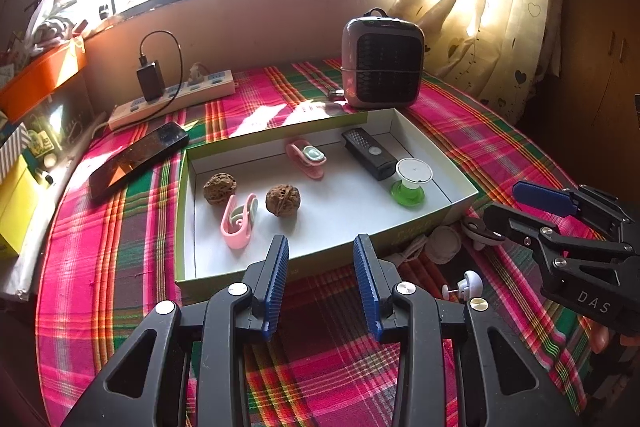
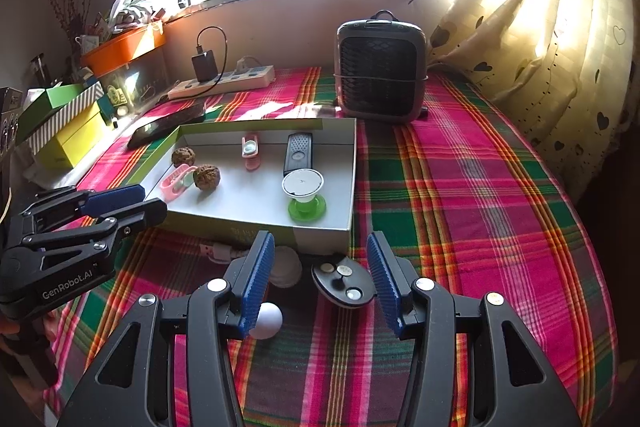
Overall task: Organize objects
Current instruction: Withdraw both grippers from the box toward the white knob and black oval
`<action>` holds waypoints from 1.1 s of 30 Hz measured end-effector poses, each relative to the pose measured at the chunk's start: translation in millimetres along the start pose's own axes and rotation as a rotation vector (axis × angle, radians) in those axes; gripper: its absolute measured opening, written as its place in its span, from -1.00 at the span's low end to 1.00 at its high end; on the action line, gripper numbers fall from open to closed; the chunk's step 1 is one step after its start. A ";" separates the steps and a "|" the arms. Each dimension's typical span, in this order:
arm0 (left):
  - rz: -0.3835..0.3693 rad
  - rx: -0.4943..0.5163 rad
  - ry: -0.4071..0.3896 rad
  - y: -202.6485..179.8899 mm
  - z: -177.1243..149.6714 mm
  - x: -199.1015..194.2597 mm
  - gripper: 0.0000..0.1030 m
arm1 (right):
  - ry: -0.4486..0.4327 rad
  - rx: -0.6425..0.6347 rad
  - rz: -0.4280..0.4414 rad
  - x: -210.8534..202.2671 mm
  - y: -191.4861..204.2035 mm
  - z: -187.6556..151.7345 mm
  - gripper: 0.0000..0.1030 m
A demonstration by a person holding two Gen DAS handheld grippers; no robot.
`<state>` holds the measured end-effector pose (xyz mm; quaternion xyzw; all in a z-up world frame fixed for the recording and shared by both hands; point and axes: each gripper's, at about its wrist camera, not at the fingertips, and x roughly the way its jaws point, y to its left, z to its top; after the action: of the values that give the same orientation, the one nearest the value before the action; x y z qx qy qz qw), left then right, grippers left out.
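A shallow white box [image 1: 340, 215] [image 2: 248, 197] lies on the plaid cloth. It holds two walnuts [image 1: 283, 200], two pink clips [image 1: 239, 221], a black remote-like device [image 1: 368, 153] and a white-topped green spool [image 1: 410, 183]. My left gripper [image 1: 321, 247] hovers open at the box's near wall, with nothing between its fingers. My right gripper [image 2: 320, 247] stands open over loose things in front of the box: a dark oval piece with round metal discs [image 2: 342, 283], a white disc [image 2: 286, 267], a white knob [image 2: 266, 321] and a cable plug [image 2: 216, 251]. Each gripper shows in the other's view [image 1: 508, 205] [image 2: 146, 201].
A grey fan heater [image 1: 382, 63] stands behind the box. A power strip with a charger [image 1: 172, 99] and a black phone [image 1: 138, 159] lie at the back left. Boxes and an orange tray [image 2: 124, 51] crowd the left ledge; a curtain [image 2: 540, 47] hangs at the right.
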<state>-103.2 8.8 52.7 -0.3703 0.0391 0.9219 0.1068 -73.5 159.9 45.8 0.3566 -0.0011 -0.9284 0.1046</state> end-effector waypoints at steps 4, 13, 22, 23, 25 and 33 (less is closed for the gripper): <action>-0.023 0.011 0.008 -8.3 -4.9 -0.7 -0.38 | 0.004 0.002 -0.016 -2.6 -5.2 -5.6 -0.04; -0.144 0.000 0.058 -24.7 -17.0 5.7 -0.38 | 0.015 0.051 -0.049 -8.0 -30.1 -19.6 -0.04; -0.268 0.003 0.114 -47.7 -25.2 18.2 -0.23 | 0.020 0.089 -0.061 -9.6 -48.6 -26.4 -0.03; -0.284 0.005 0.121 -50.7 -25.2 20.0 -0.22 | 0.020 0.091 -0.060 -9.8 -50.4 -27.1 -0.03; -0.308 0.010 0.138 -56.3 -25.7 23.8 -0.20 | 0.020 0.096 -0.061 -10.5 -53.7 -28.4 -0.03; -0.263 0.040 0.162 -72.4 -25.7 37.7 -0.20 | 0.021 0.111 -0.054 -10.9 -62.6 -29.9 -0.03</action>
<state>-96.1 81.8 8.6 -0.4430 0.0170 0.8662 0.2305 -57.9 225.4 25.9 0.3715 -0.0418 -0.9256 0.0595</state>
